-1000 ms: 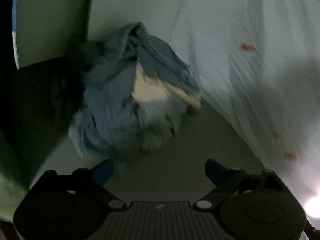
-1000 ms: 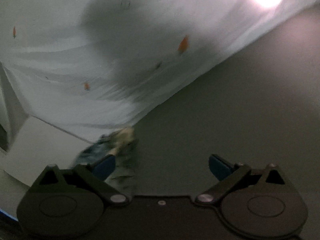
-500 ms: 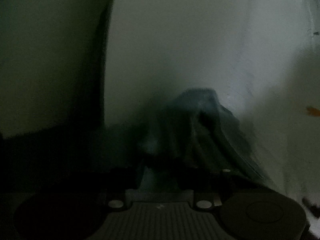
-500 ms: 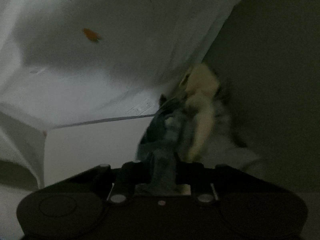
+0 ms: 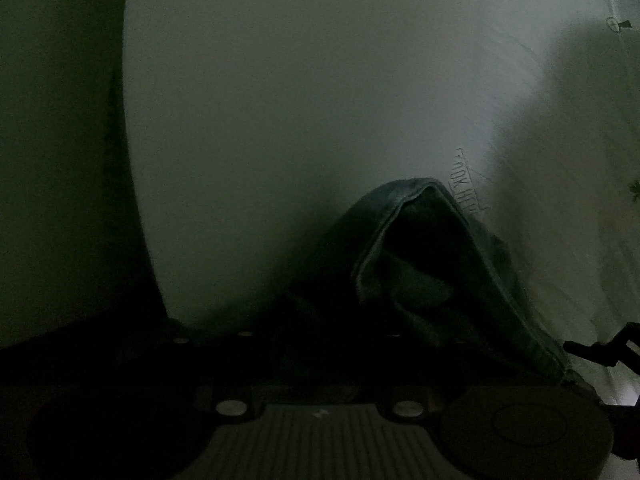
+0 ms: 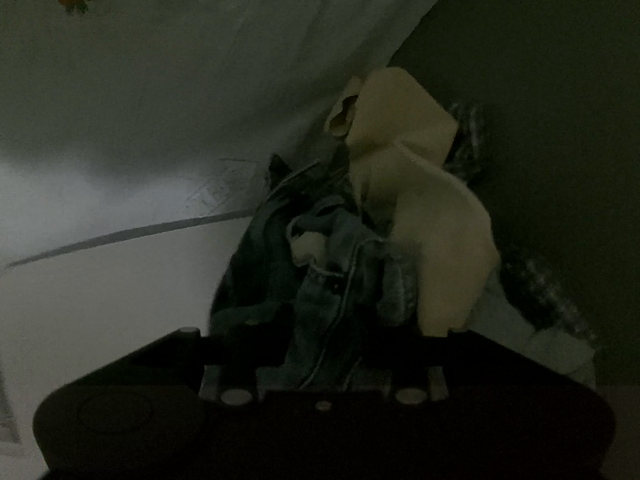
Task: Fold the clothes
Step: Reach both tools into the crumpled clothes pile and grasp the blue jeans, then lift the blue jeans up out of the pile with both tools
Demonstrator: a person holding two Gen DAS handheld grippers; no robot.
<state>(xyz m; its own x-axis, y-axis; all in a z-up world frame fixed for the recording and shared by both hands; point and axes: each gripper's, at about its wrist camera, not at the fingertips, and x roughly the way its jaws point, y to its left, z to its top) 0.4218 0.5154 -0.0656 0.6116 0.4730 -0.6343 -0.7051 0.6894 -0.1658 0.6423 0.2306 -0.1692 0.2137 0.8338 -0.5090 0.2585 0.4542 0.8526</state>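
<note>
Left wrist: fingers (image 5: 320, 360) on denim garment (image 5: 420, 248), sheet (image 5: 520, 200) lettering unreadable, right (image 6: 324, 344) same.

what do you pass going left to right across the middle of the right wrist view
pale sheet with an orange carrot print → crumpled blue denim garment → cream fabric piece → dark checked cloth → dark plain wall
</note>
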